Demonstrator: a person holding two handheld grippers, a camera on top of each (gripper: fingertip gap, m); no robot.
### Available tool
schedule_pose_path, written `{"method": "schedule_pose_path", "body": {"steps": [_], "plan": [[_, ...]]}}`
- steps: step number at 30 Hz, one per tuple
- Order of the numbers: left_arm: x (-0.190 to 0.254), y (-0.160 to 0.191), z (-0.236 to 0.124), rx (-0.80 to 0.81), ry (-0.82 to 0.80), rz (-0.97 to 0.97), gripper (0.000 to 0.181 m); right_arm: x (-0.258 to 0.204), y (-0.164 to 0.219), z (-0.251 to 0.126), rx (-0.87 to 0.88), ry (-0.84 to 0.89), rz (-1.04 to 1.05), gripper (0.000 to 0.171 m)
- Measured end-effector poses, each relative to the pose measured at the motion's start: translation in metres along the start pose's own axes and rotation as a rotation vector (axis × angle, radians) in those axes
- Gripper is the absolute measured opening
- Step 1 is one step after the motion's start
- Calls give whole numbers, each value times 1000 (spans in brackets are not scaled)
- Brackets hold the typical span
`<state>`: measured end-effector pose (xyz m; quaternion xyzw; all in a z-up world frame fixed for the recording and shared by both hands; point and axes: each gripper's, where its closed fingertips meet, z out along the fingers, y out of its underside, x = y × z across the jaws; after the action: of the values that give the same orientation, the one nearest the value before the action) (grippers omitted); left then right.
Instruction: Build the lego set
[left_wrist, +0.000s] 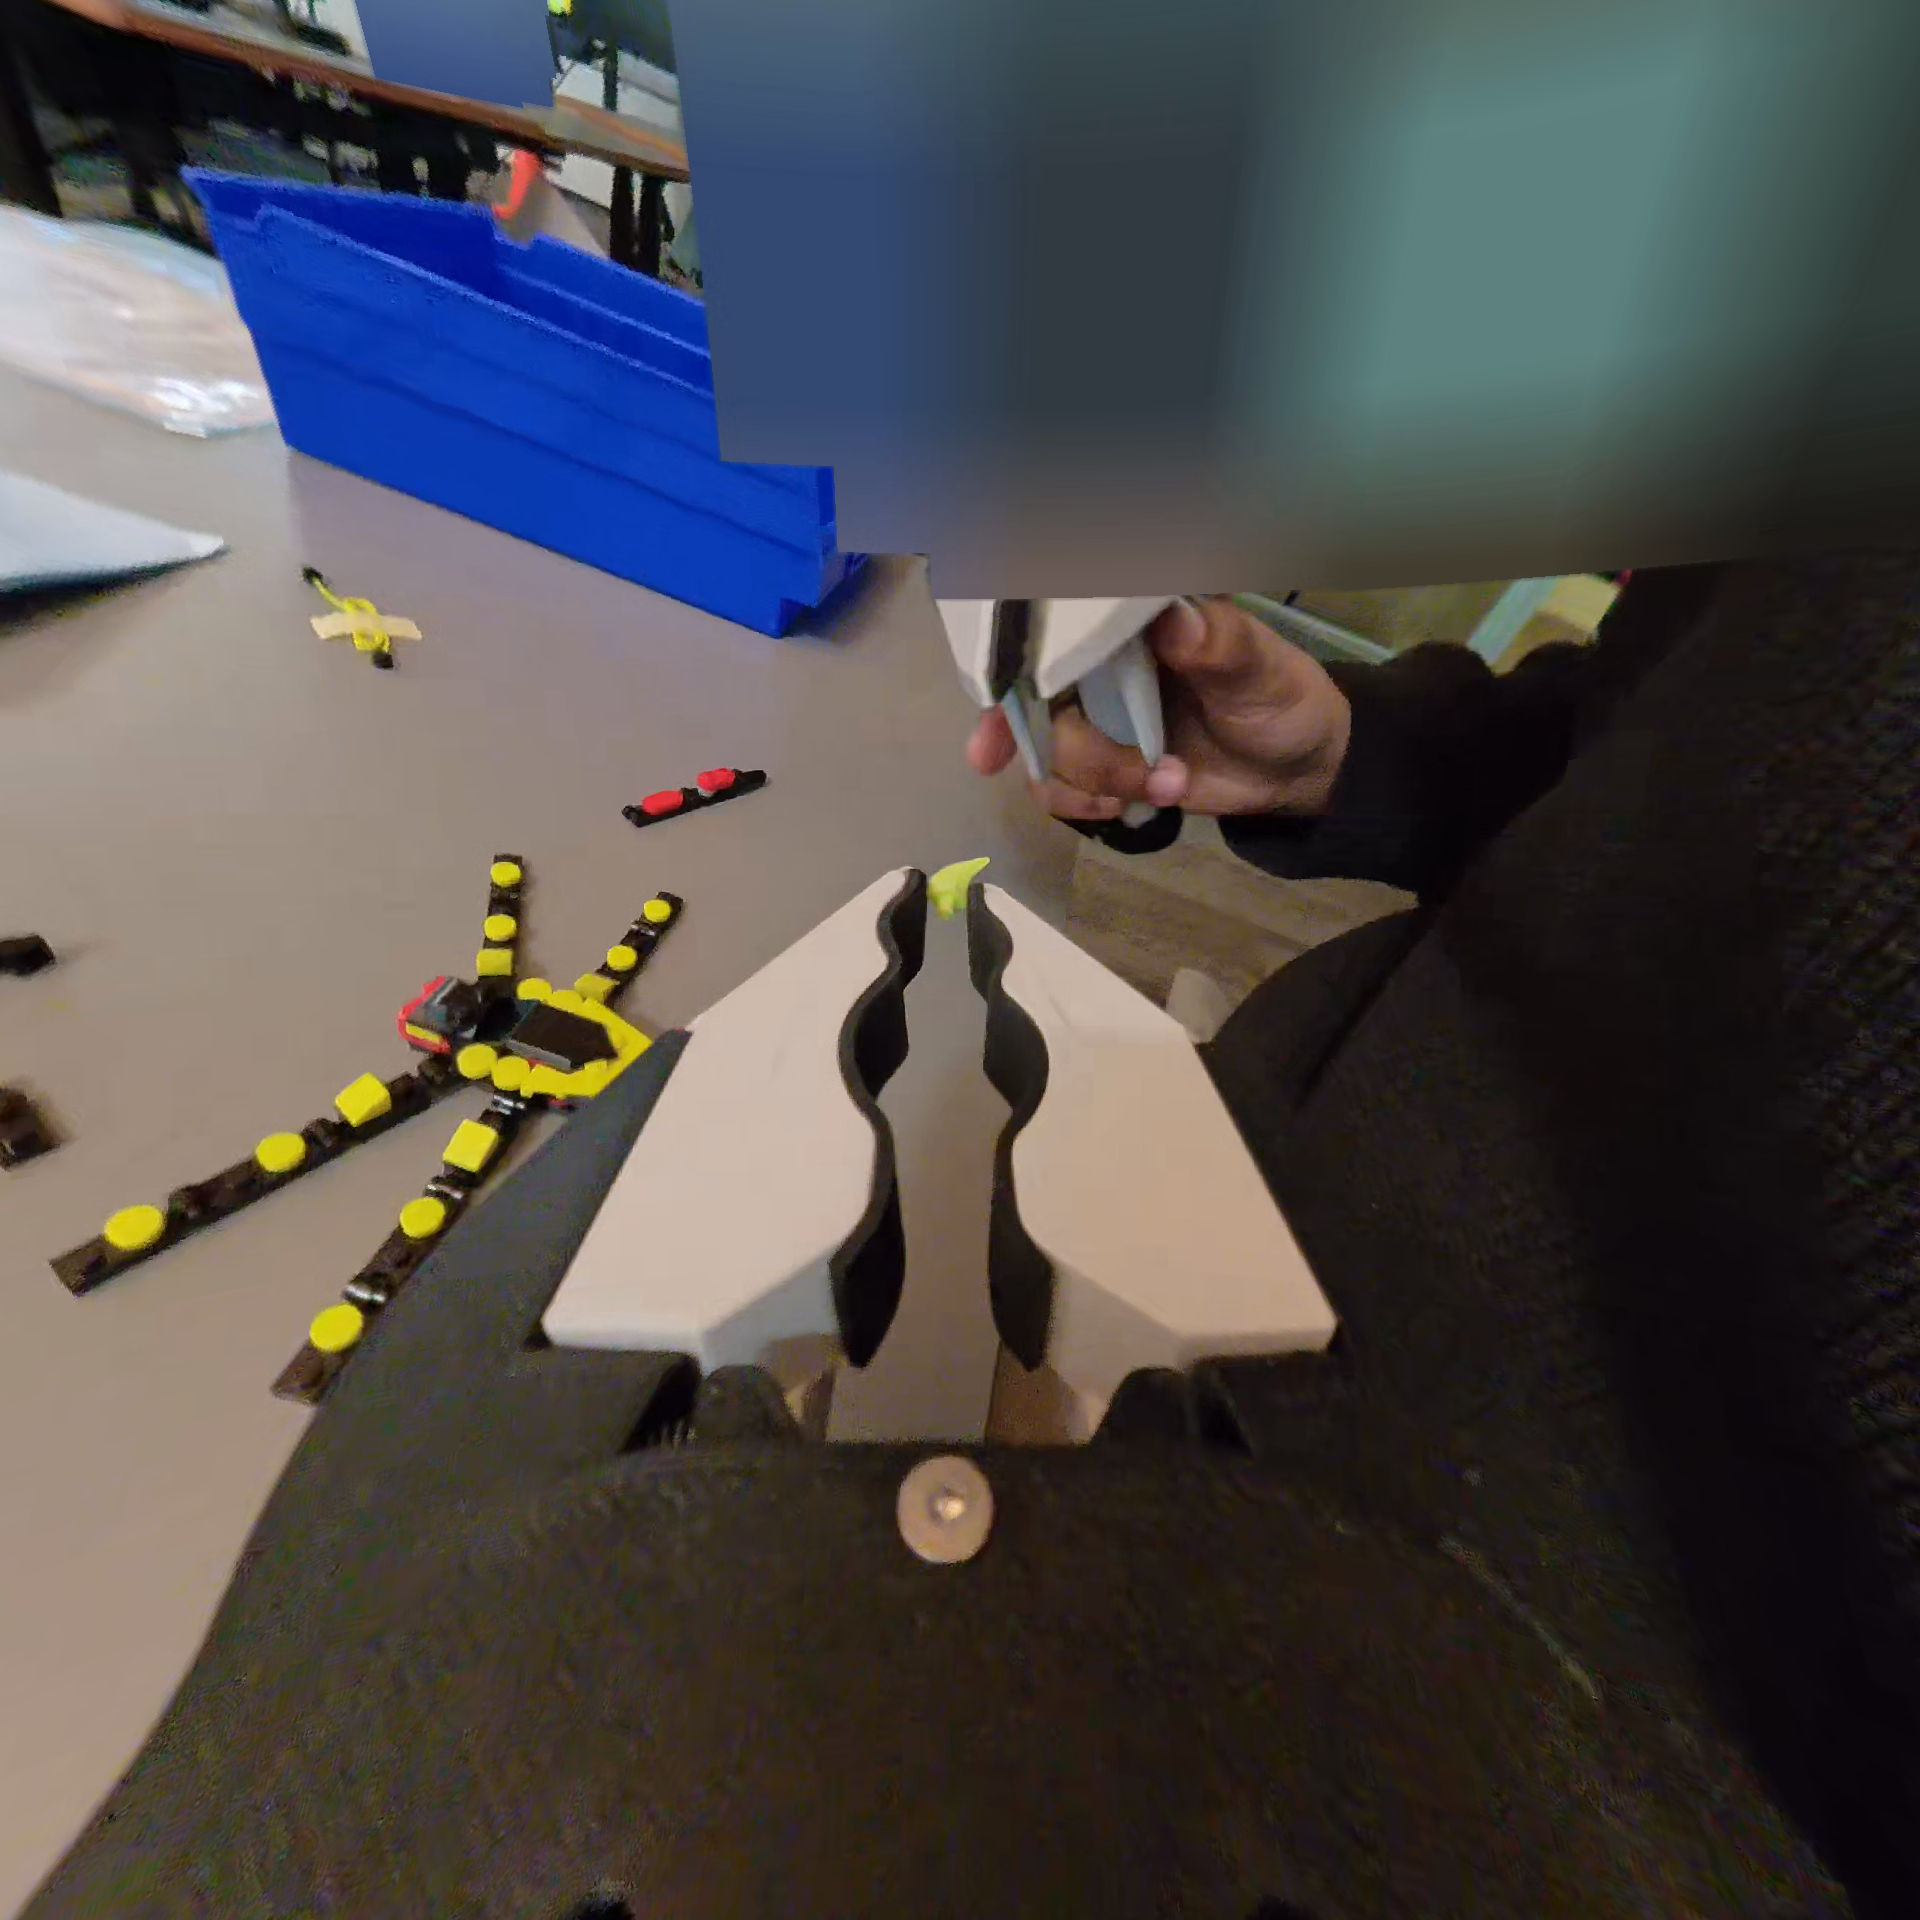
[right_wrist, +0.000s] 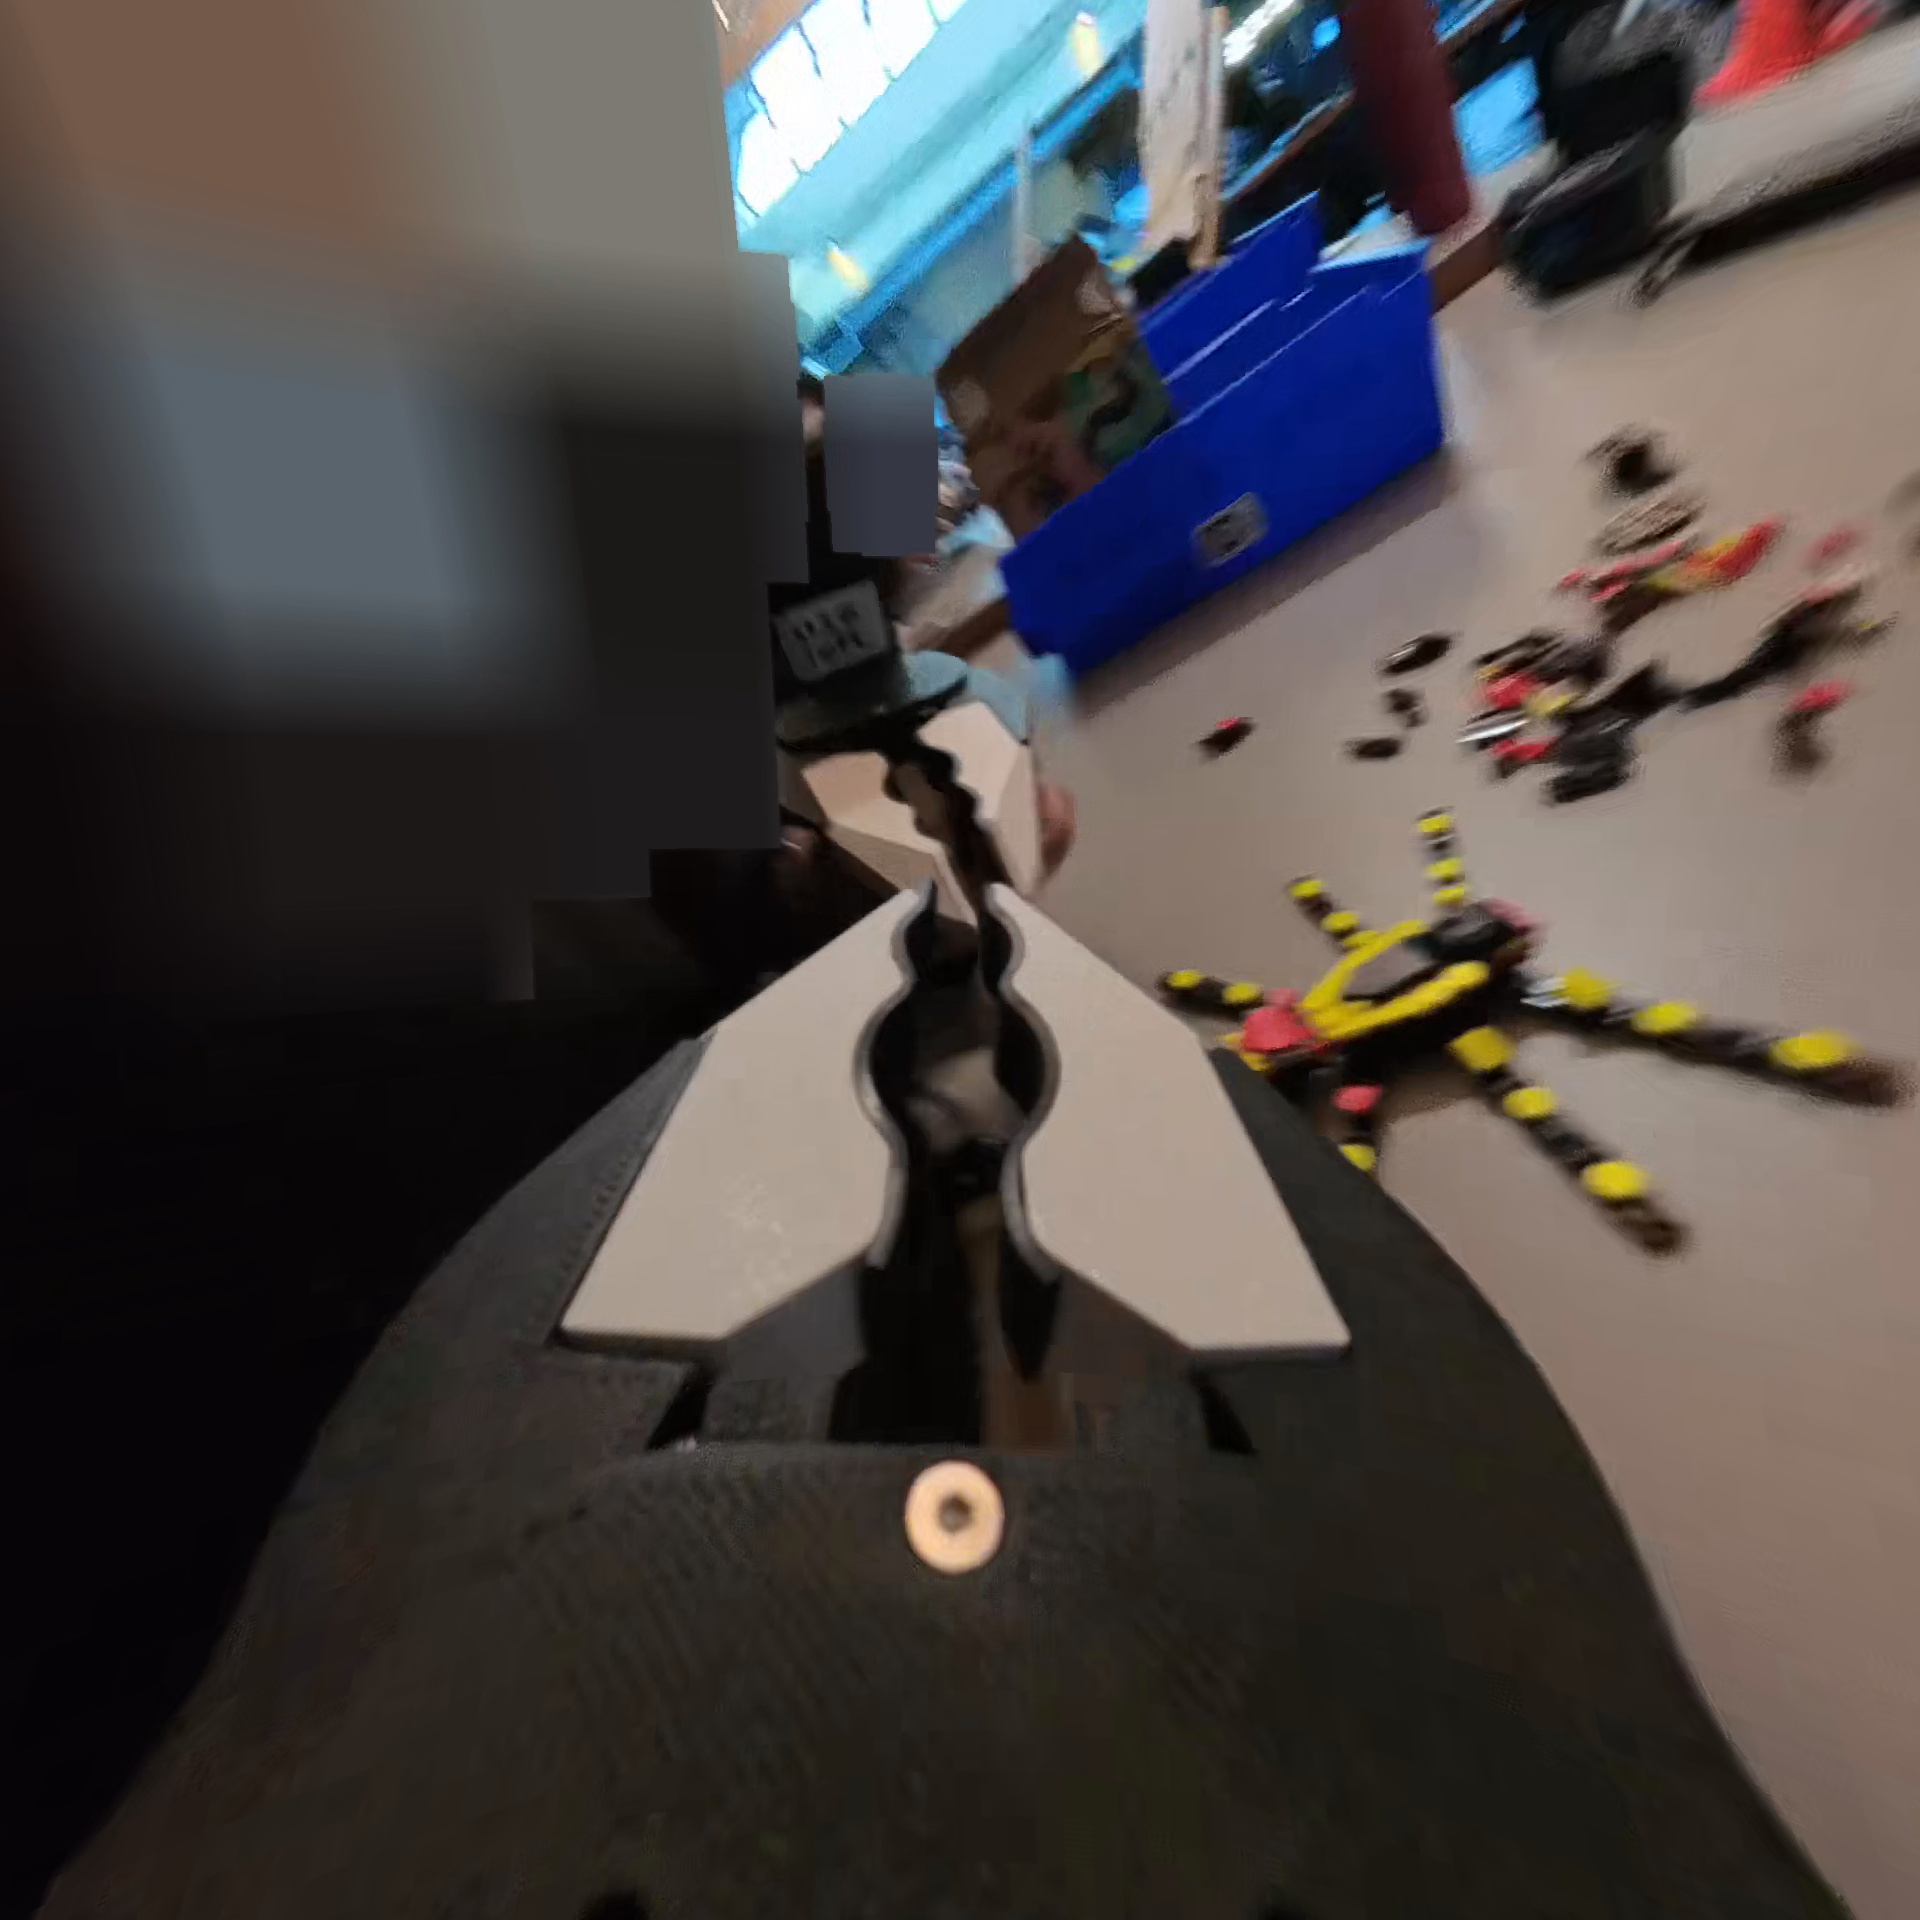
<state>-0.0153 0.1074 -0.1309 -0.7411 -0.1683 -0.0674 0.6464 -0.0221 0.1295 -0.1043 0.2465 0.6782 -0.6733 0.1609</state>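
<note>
Our left gripper (left_wrist: 951, 899) is nipped together at the tips on a small lime-green piece (left_wrist: 956, 885), which pokes out just past the fingertips (left_wrist: 902, 904), raised above the table's near edge. Our right gripper (right_wrist: 961, 914) is nearly closed, and something dark sits between its fingers, though the blur stops us telling whether it grips it. In the left wrist view that right gripper's grey handle shows farther off, wrapped by a hand (left_wrist: 1195, 717) in a dark sleeve (left_wrist: 1455, 748).

Out on the grey table (left_wrist: 520, 707) to our left lies the lego model (left_wrist: 520, 1029): a yellow-and-black body with a red end, and four black arms studded with yellow tiles fanning out from it. Beyond it rests a short black strip with red studs (left_wrist: 694, 797), well apart from the model. Farther back sits a little yellow-and-cream part (left_wrist: 364, 623), and behind that a blue bin (left_wrist: 499, 384). The right wrist view catches a scatter of loose red, black and yellow pieces (right_wrist: 1621, 675) beside that bin.
</note>
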Motion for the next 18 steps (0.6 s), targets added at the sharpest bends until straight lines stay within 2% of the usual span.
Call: {"method": "schedule_pose_path", "body": {"steps": [4, 7, 11, 18], "plan": [[-6, 3, 1, -17, -12, -70, 5, 25, 18, 4, -187, 307, -314, 34], [-5, 7, 3, -37, -17, -60, 5, 24, 26, 13, -236, 351, -470, 32], [-1, 8, 3, -50, -14, -38, 5, 17, 29, 21, -240, 357, -623, 20], [2, 8, 2, -50, 2, -40, 4, 11, 34, 23, -247, 302, -581, 12]]}}
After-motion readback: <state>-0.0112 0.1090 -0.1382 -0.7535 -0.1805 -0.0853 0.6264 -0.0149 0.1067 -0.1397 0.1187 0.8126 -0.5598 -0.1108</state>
